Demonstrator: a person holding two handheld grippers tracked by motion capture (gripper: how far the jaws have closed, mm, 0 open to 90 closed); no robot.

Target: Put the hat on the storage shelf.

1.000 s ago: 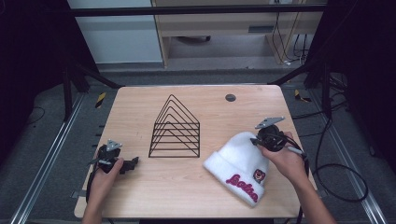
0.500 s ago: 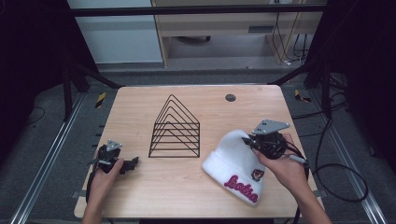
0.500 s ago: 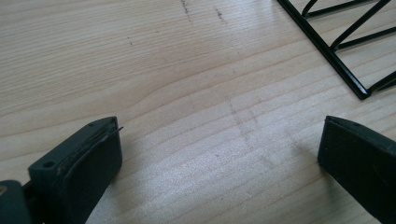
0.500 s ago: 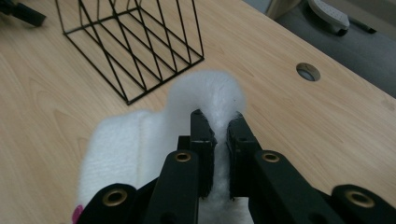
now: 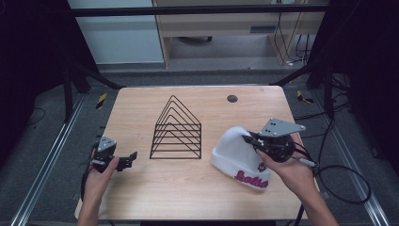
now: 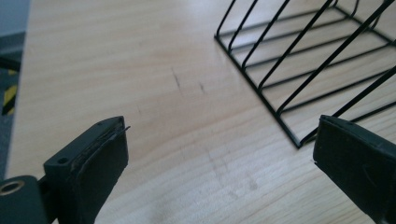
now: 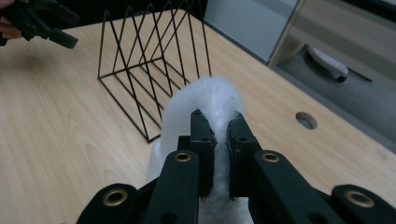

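The white knitted beanie with pink lettering on its cuff [image 5: 237,157] sits on the right half of the pale wooden tabletop [image 5: 188,197], its cuff toward the near edge and its crown pulled up off the surface. The right claw [image 5: 249,140] is clamped on that crown: in the right gripper view a fold of white fabric [image 7: 215,102] is pinched between the two black jaws, which stand narrow with the cloth squeezed between their pads [image 7: 206,140]. The hand behind it comes in from the lower right, a black cable [image 5: 339,183] trailing off over the table's right edge, and a grey three-cornered plate [image 5: 280,127] sits on top of the gripper.

Just left of the beanie, near the tabletop's middle, stands a black wire rack of nested triangular dividers [image 5: 176,129], upright and apart from the hat. A small round dark hole [image 5: 232,98] lies in the tabletop toward the far edge.

The left claw [image 5: 128,160] is held near the left edge, well apart from the beanie and a little short of the rack. Its jaws stand wide, with nothing between them; in the left gripper view bare wood shows between them, and the rack's corner [image 6: 299,140] lies just ahead of the right-hand jaw.
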